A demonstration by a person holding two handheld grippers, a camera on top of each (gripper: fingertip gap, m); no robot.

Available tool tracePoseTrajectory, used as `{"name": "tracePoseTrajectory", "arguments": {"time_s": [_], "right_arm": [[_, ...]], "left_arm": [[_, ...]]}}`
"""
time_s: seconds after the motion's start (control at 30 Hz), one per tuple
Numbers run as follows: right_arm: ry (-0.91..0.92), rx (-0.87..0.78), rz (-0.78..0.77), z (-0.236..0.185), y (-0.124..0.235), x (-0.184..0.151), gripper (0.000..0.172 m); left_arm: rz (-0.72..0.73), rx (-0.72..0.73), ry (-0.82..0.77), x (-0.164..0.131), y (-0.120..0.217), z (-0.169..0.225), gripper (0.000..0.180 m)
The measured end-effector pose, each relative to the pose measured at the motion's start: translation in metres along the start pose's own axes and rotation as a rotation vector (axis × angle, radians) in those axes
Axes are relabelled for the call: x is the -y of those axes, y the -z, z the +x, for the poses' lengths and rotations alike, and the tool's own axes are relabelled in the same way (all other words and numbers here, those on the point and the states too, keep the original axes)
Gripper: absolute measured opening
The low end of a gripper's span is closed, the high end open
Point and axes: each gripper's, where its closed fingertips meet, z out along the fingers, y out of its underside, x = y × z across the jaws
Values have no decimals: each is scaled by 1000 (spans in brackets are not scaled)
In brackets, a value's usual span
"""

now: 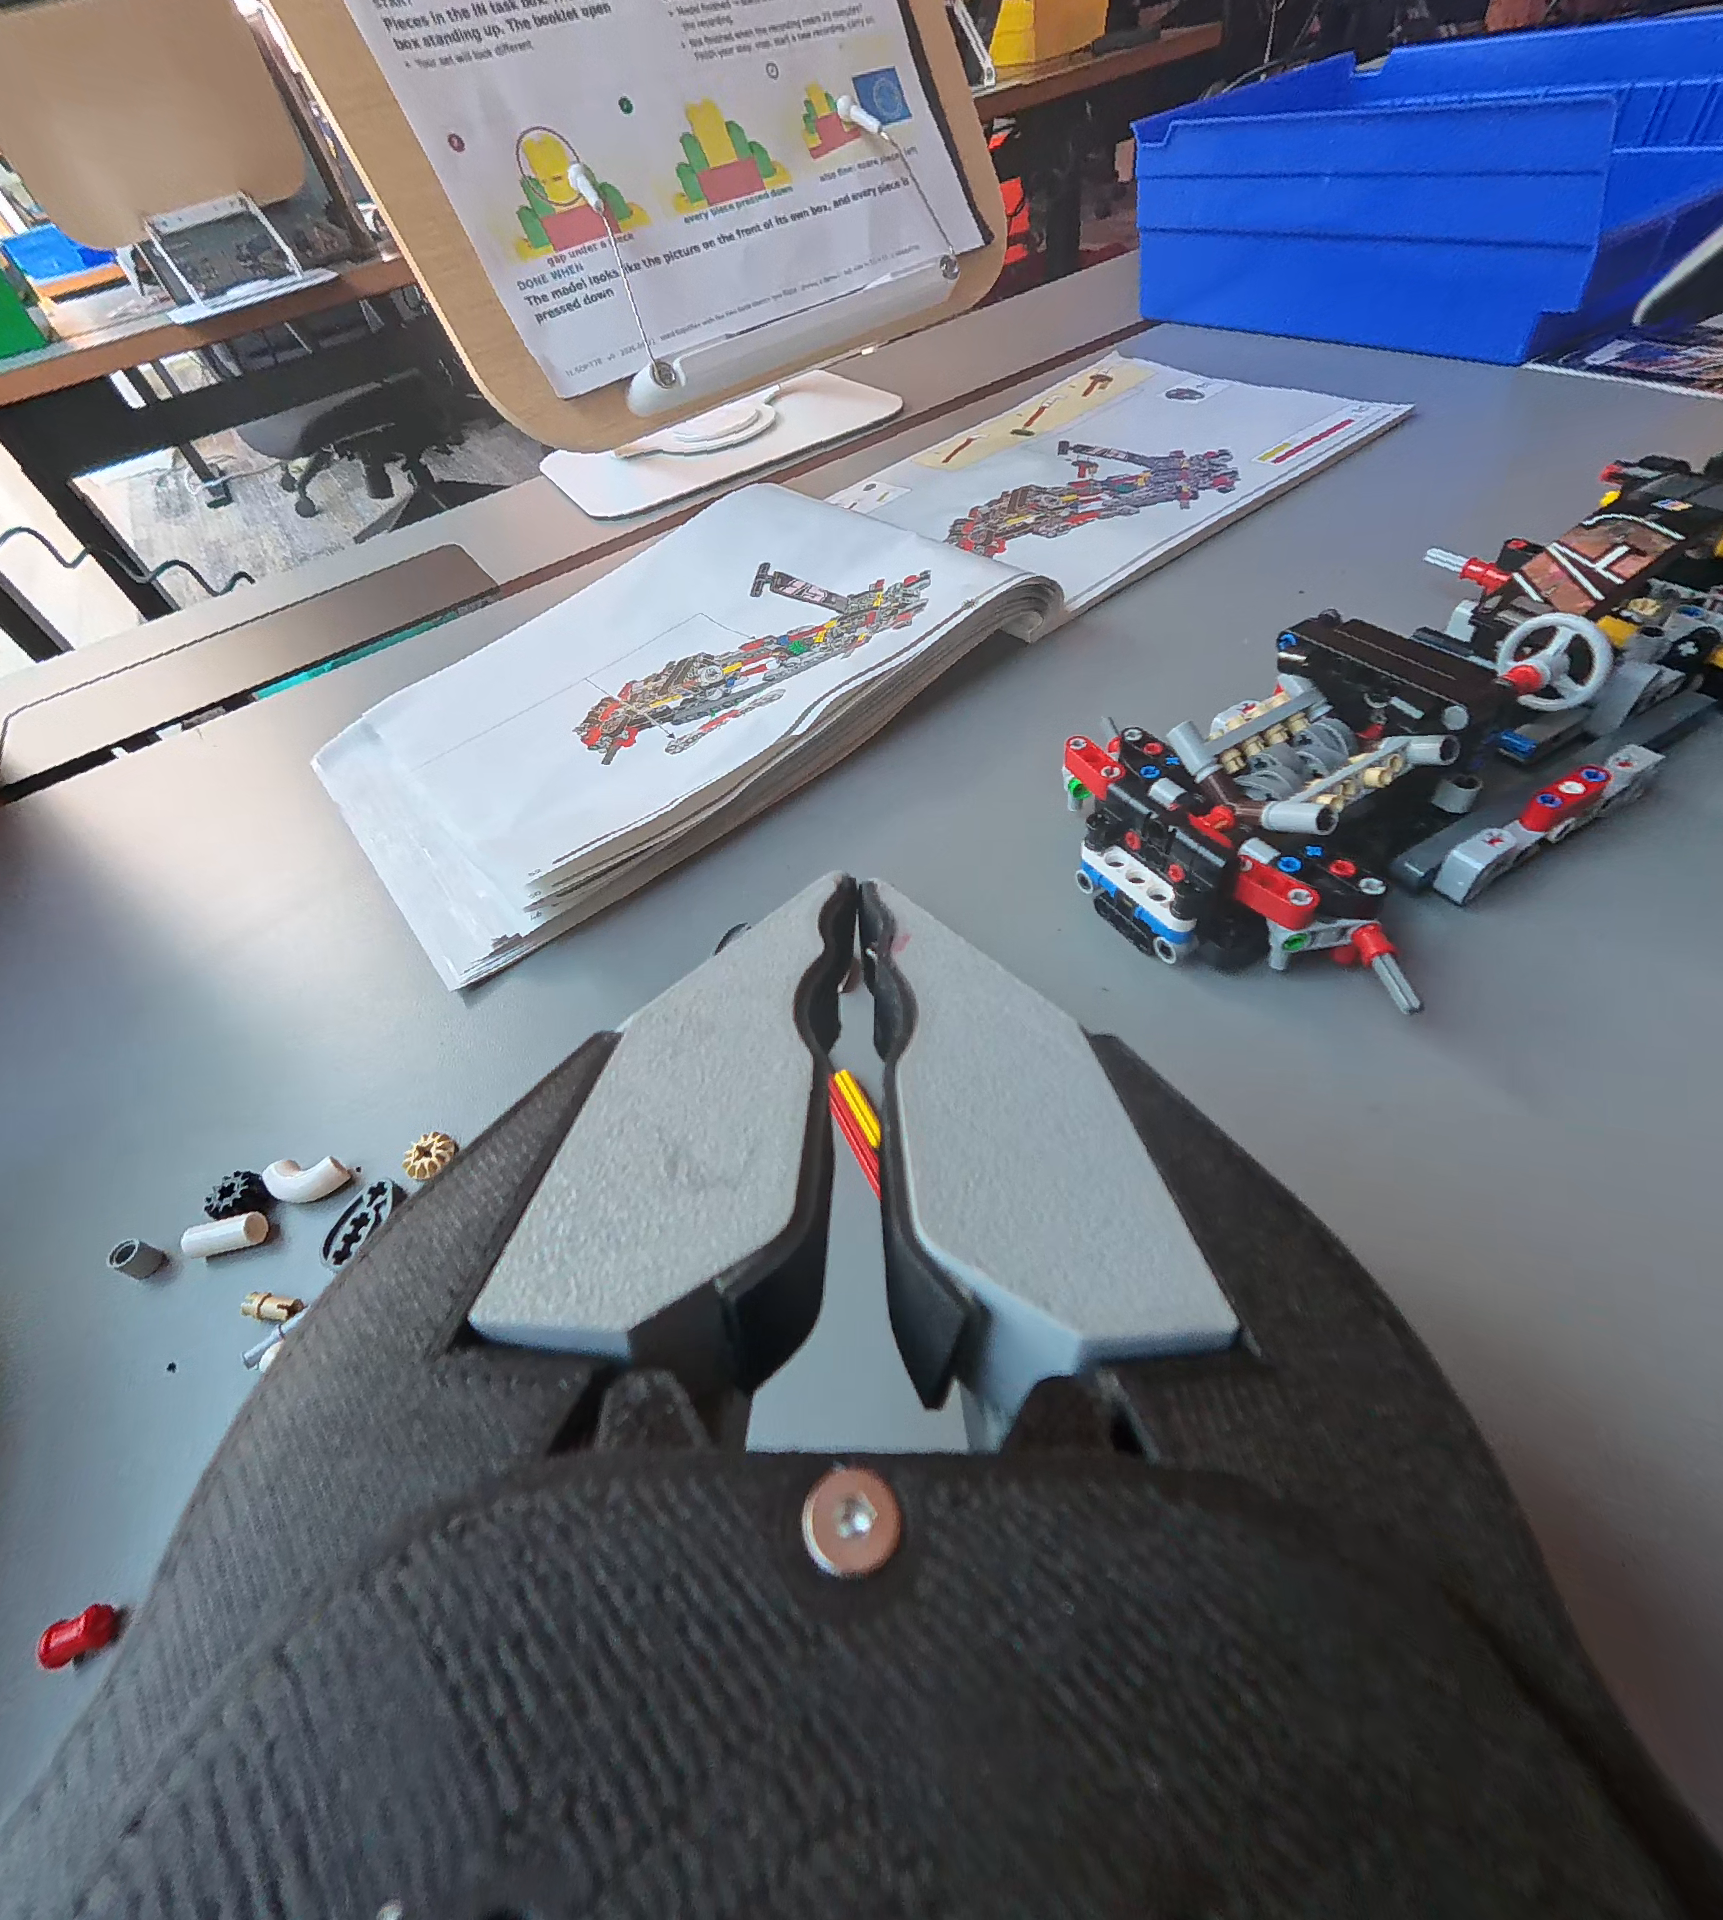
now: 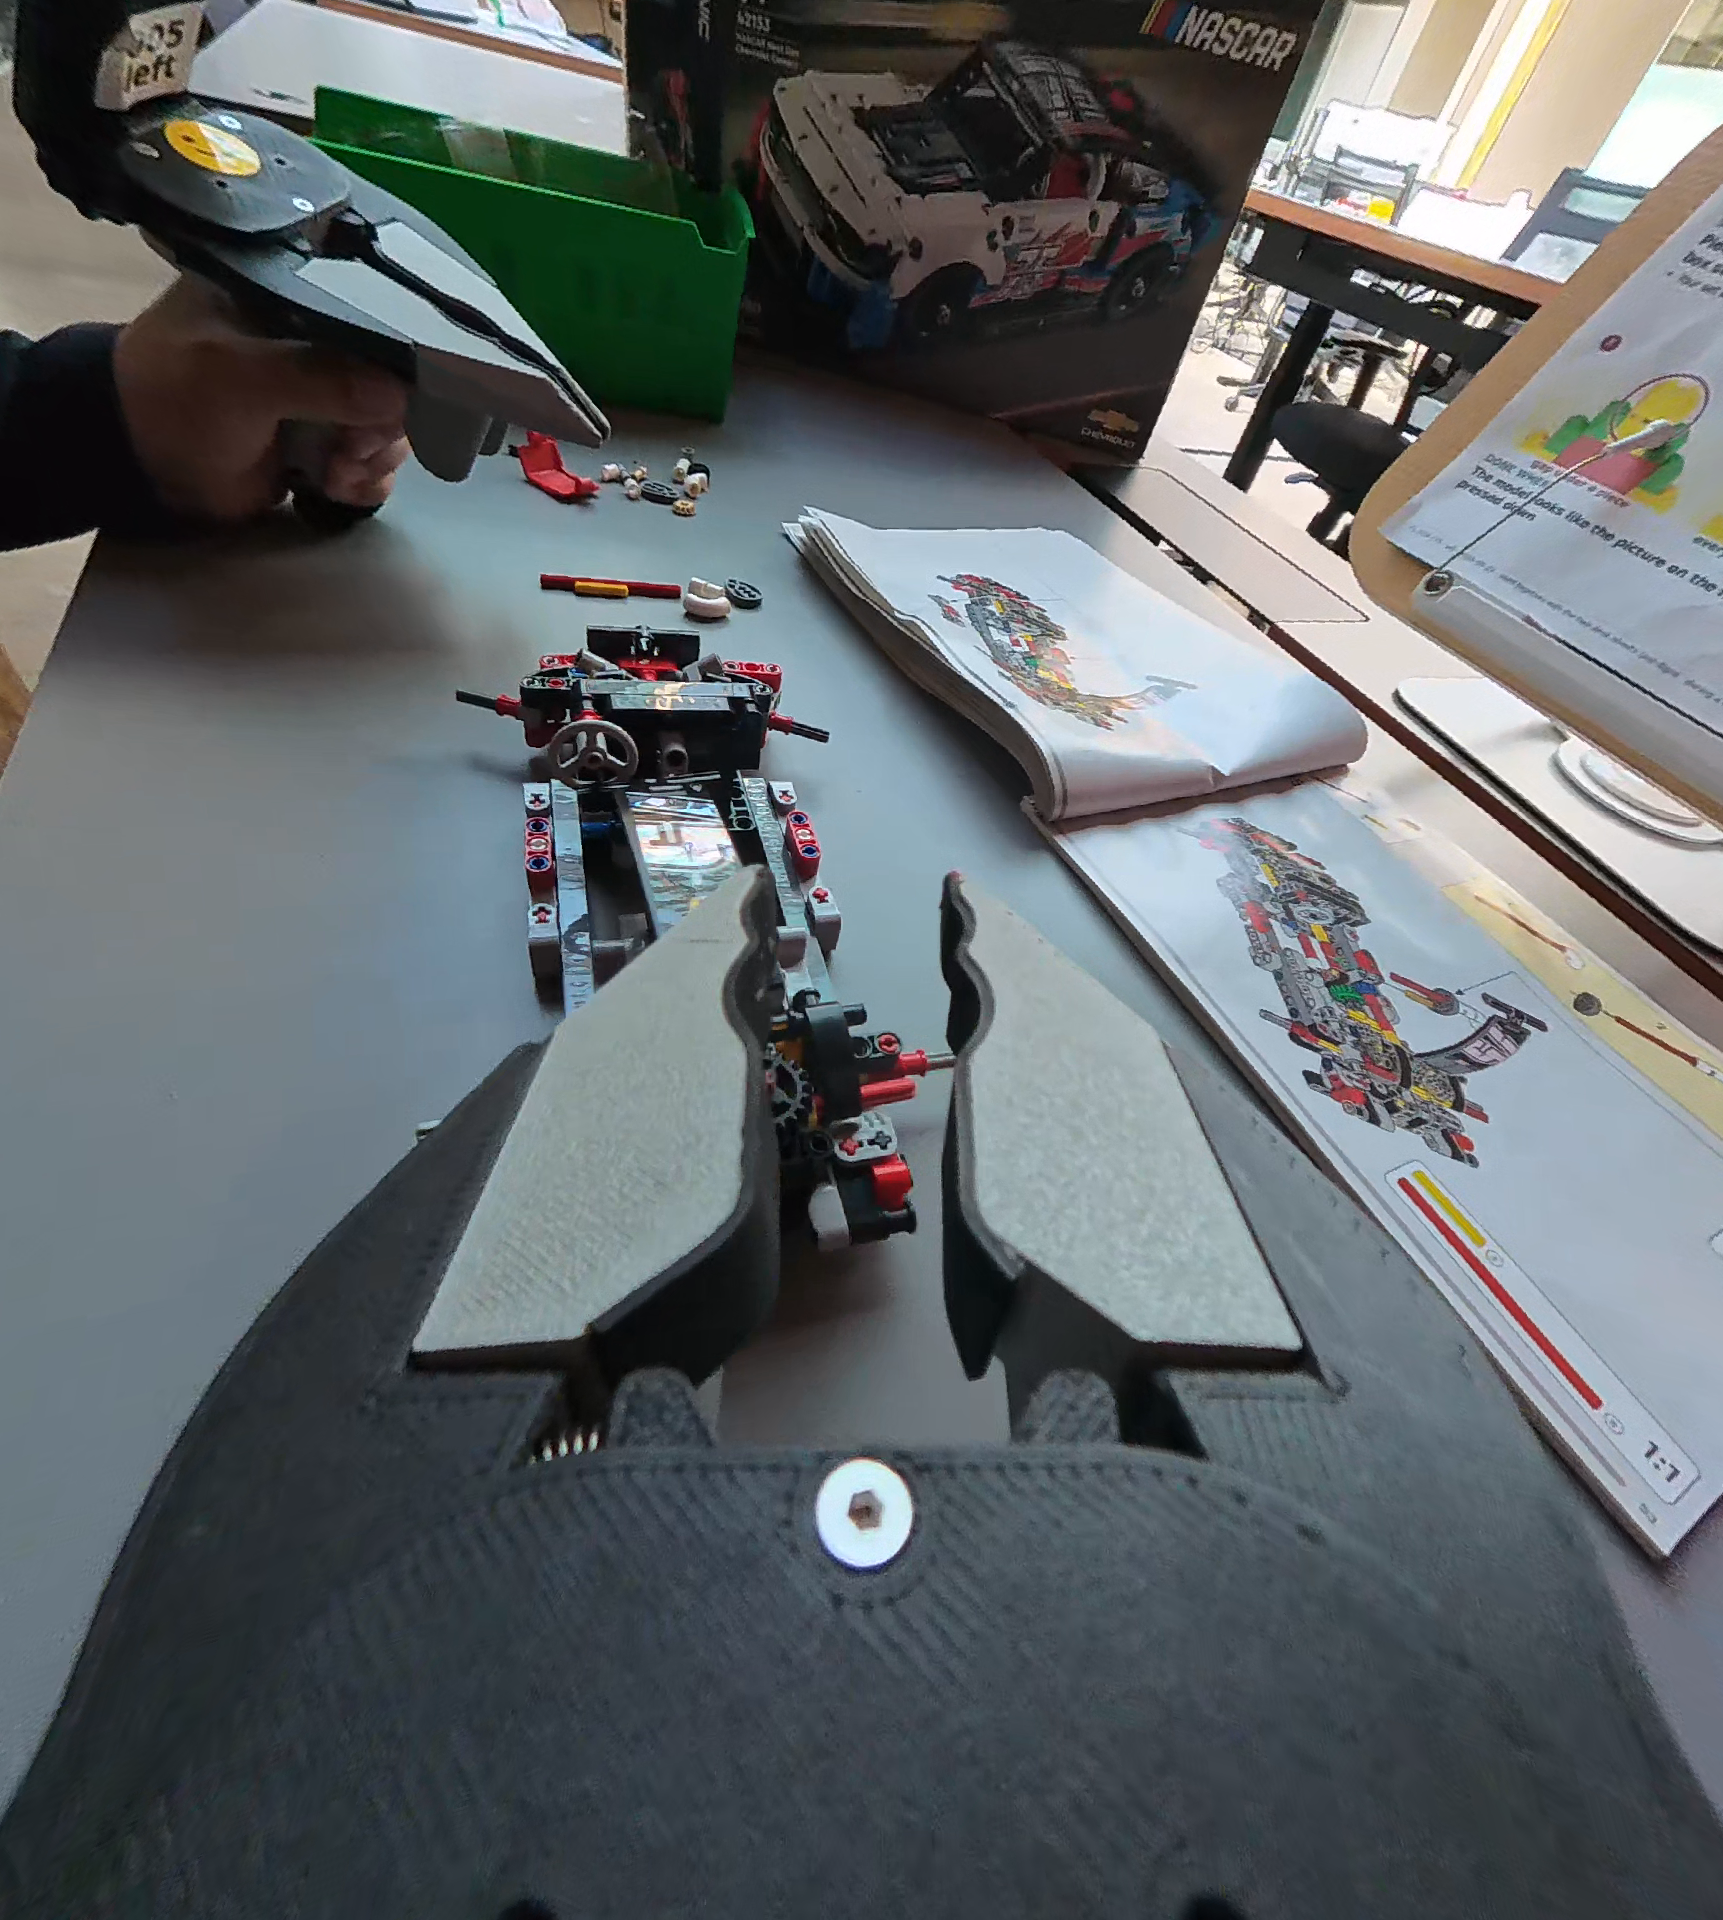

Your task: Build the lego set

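Observation:
A partly built brick car chassis [image 2: 649, 727] lies on the grey table [image 2: 213, 831]. My right gripper [image 2: 857, 883] is open and straddles the chassis's near end, where a black gear and red pins sit between the fingers. The right pad [image 2: 966, 997] is at the tip of a grey axle. My left gripper [image 1: 857, 894] is shut and hovers over the table in front of an open instruction booklet [image 1: 732, 665]. It also shows in the right wrist view [image 2: 587, 421], raised over a cluster of loose small parts [image 2: 649, 483]. Red and yellow axles [image 2: 608, 587] lie beyond the chassis.
A blue bin [image 1: 1459, 177] stands at the back right, with a green bin [image 2: 566, 239] and the set's box [image 2: 971, 208] at the far end. A wooden stand with a printed sheet [image 1: 691, 208] stands behind the booklet. A small red piece [image 1: 78, 1636] lies alone. Some 25 centimeters of space lies between my two pairs of fingers.

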Motion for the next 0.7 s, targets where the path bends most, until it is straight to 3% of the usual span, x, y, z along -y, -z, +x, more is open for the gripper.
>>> {"name": "tracePoseTrajectory", "arguments": {"time_s": [0.7], "right_arm": [[-200,-113,167,42,26,15,25]], "left_arm": [[-3,-8,1,0,0,1,0]]}}
